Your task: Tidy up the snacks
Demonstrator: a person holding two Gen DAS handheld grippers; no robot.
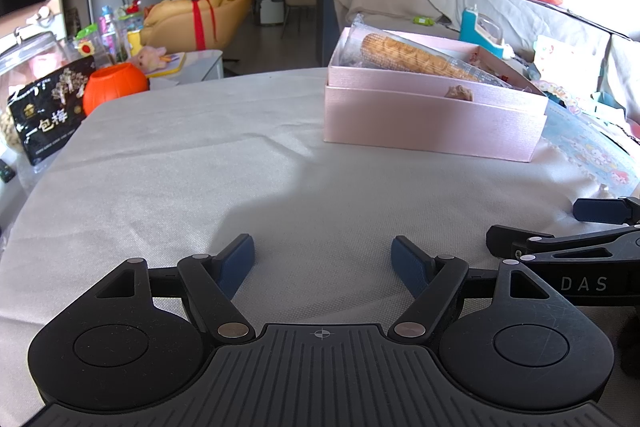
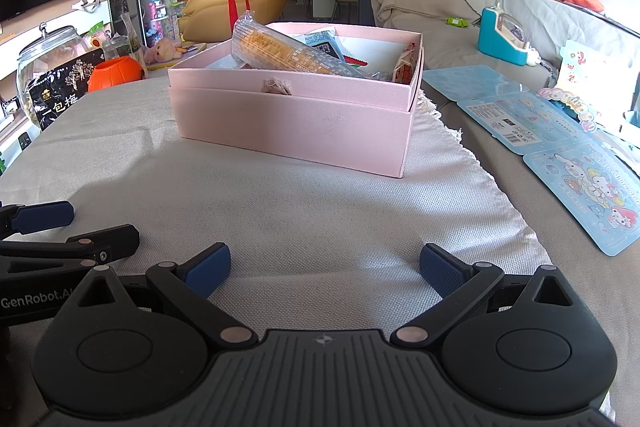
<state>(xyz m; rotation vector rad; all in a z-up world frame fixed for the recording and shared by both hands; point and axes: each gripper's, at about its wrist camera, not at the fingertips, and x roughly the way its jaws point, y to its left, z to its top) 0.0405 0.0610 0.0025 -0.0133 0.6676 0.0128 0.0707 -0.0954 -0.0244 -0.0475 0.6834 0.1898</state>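
A pink box (image 1: 432, 119) (image 2: 296, 123) stands on the grey tablecloth ahead of both grippers. A clear sleeve of biscuits (image 1: 416, 59) (image 2: 288, 55) lies tilted in it, with several other snack packets (image 2: 404, 67) beside it. My left gripper (image 1: 322, 259) is open and empty, low over the cloth, near the front edge. My right gripper (image 2: 324, 265) is open and empty, close to the right of the left one. Each shows at the edge of the other's view: the right gripper (image 1: 536, 227), the left gripper (image 2: 100, 227).
A black snack bag (image 1: 48, 115) (image 2: 60, 99), a glass jar (image 2: 48, 59) and an orange pumpkin pot (image 1: 114, 85) (image 2: 116, 71) stand at the far left. Blue cartoon packets (image 2: 560, 163) lie right of the cloth. A sofa (image 1: 500, 11) lies behind.
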